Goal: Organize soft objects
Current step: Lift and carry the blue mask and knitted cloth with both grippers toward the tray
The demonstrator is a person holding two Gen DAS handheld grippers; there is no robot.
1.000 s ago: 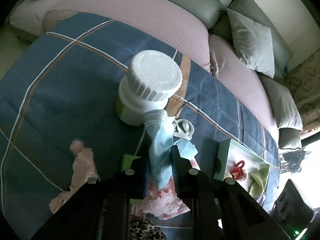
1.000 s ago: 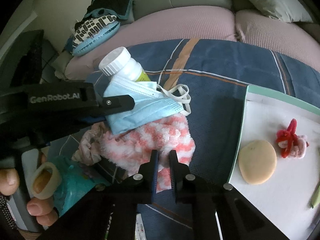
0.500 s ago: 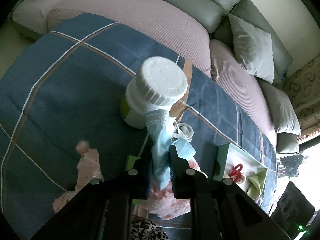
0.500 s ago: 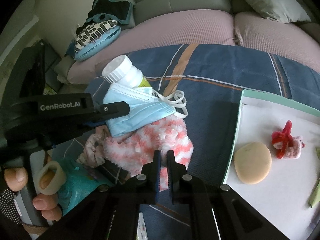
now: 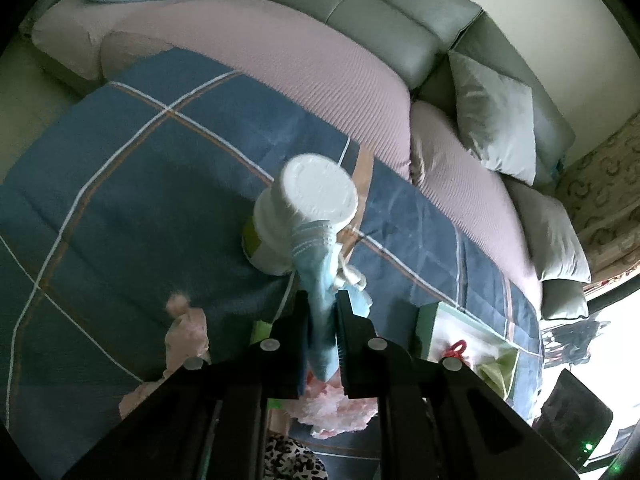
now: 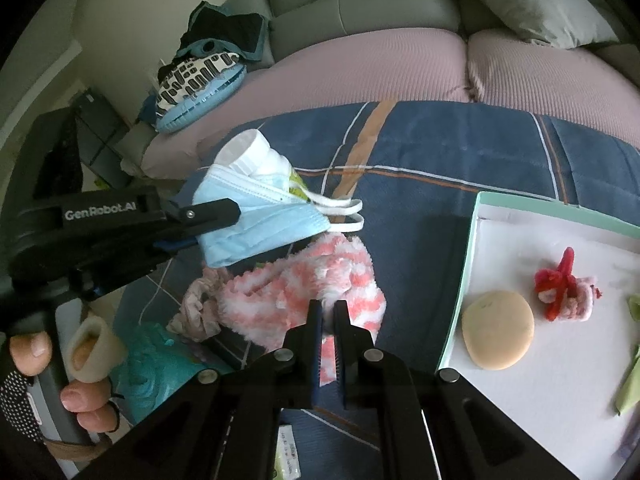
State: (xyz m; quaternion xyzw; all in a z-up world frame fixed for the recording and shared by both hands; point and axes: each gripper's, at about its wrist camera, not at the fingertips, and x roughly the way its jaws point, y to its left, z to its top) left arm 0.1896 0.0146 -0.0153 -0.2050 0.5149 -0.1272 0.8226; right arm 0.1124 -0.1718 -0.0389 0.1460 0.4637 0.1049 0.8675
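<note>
My left gripper (image 5: 322,304) pinches a light blue face mask (image 5: 316,272), and its jaws are still closing tighter on the fabric. In the right wrist view the mask (image 6: 264,228) hangs from the left gripper (image 6: 218,220) above the blanket, ear loops dangling. Under it lies a pink-and-white fluffy cloth (image 6: 304,280). My right gripper (image 6: 328,312) is shut on that cloth's near edge. A white-capped bottle (image 5: 308,200) stands just behind the mask.
A green-rimmed white tray (image 6: 468,264) at the right holds a beige round pad (image 6: 498,330) and a red twisted piece (image 6: 560,284). A pink scrunchie (image 6: 196,308) and a teal packet (image 6: 152,356) lie left of the cloth. Sofa cushions (image 5: 496,128) line the back.
The left gripper has risen with the mask, lifting it off the fluffy cloth, and squeezed it tighter. The right gripper has kept its place, pinching the cloth.
</note>
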